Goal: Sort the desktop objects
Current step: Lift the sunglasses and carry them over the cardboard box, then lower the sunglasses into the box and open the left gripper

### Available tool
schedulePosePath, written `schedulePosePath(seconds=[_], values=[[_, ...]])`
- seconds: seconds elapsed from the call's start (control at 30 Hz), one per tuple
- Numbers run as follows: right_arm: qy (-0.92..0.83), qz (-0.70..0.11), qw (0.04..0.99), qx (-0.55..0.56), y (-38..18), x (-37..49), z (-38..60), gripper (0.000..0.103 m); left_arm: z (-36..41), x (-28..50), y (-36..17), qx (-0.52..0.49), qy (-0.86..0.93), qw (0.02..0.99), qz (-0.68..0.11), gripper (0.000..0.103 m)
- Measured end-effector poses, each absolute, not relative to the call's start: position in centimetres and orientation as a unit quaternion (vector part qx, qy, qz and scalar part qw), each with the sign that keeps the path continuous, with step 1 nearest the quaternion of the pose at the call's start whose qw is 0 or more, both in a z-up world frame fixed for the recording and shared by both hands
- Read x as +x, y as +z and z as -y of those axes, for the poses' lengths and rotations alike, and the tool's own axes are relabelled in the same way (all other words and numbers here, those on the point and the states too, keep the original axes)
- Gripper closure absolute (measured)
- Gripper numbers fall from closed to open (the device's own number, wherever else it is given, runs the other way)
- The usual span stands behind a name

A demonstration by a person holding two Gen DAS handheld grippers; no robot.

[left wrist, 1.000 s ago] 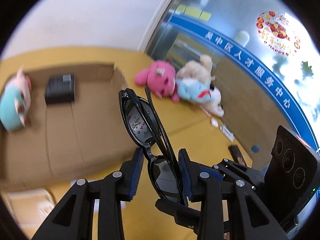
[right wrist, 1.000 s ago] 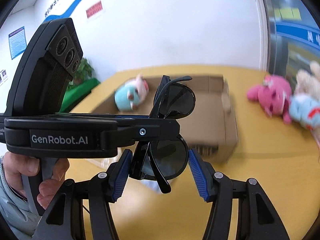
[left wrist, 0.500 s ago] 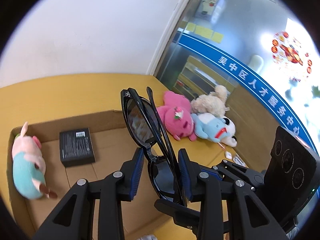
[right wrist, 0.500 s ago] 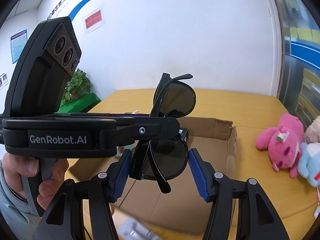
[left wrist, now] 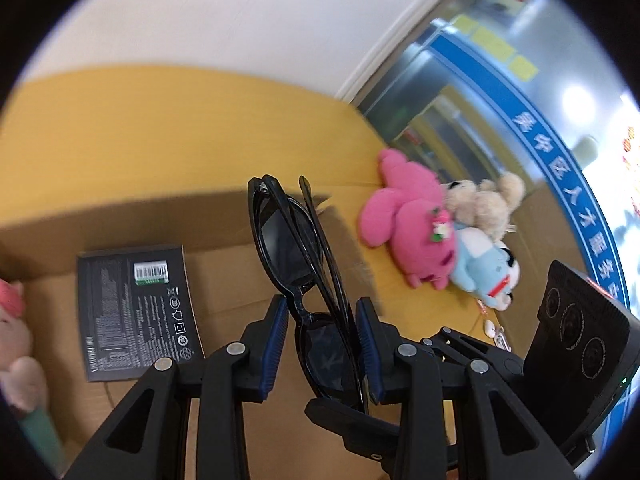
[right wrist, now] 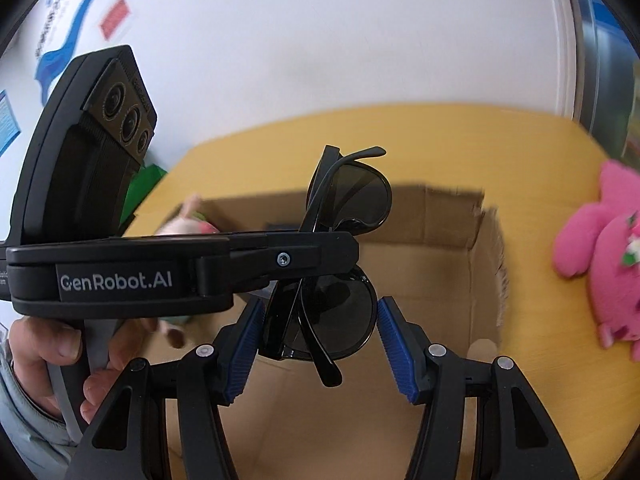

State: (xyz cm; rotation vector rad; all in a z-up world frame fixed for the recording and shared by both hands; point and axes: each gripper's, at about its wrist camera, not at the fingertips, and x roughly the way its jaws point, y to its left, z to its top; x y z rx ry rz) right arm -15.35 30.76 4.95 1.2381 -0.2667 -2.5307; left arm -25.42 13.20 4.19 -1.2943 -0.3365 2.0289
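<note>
While the open brown cardboard box is sitting on the yellow wooden table, it is holding a flat black printed packet with a barcode label on its floor and a pink-and-teal plush toy against its left wall. The folded black plastic sunglasses are hanging above the box's floor, near its right wall. The left gripper is clamping them: its blue pads are pressing on the frame's lower lens from both sides. The right gripper is sitting with jaws spread around that same lens; a gap is showing at the right pad, and whether the left pad is touching the frame I cannot tell. A hand is gripping the left tool's handle. The box's torn right wall edge is standing just right of the glasses, with bare cardboard floor lying open beneath them. Right of the box, on the table, a pink plush bunny, a beige plush bear and a blue-and-white plush dog are lying in a touching heap.
</note>
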Motion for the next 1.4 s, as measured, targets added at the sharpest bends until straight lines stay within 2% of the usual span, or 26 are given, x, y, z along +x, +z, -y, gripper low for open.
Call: schedulePosePath(seconds=[0.27,0.57,0.67,0.87,1.07,1.13,1.17,1.2,1.23,1.3,1.4], values=[[-0.849,0.128,0.130,0.496,-1.5,-18.2,-32.4,0.047,-15.3,-27.5,-1.4,-0.549,0.756,0.333,0.125,0.071],[-0.836,0.126,0.105,0.524,-4.0,-18.6,-32.0,0.047,-16.9,-27.9,-1.9,-0.570,0.761,0.298,0.083,0.074],[-0.834,0.126,0.099,0.527,-4.3,-18.5,-32.1,0.047,-17.3,-27.9,-1.9,-0.574,0.767,0.278,0.068,0.074],[-0.836,0.117,0.095,0.527,-4.3,-18.1,-31.8,0.047,-16.0,-27.5,-1.1,-0.578,0.771,0.255,0.084,0.073],[-0.838,0.112,0.089,0.526,-3.0,-16.4,-31.4,0.046,-12.5,-23.7,4.6,-0.518,0.821,0.232,0.061,0.073],[-0.852,0.090,0.085,0.508,-0.9,-14.6,-30.9,0.038,-10.6,-21.5,7.3,-0.484,0.845,0.223,0.052,0.067],[-0.868,0.069,0.080,0.485,0.9,-13.0,-30.5,0.027,-9.5,-20.1,8.7,-0.463,0.857,0.220,0.049,0.064],[-0.877,0.057,0.079,0.470,2.1,-12.0,-30.4,0.017,-8.5,-18.7,10.0,-0.442,0.869,0.216,0.047,0.055],[-0.885,0.049,0.080,0.456,3.2,-11.1,-30.2,0.015,-7.5,-17.1,11.3,-0.421,0.881,0.211,0.045,0.046],[-0.901,0.034,0.085,0.423,6.3,-8.7,-29.8,0.007,-5.8,-13.9,13.5,-0.380,0.902,0.202,0.037,0.036],[-0.917,0.019,0.091,0.389,8.3,-4.2,-28.6,0.004,-3.9,-9.3,15.4,-0.336,0.923,0.188,0.027,0.028]])
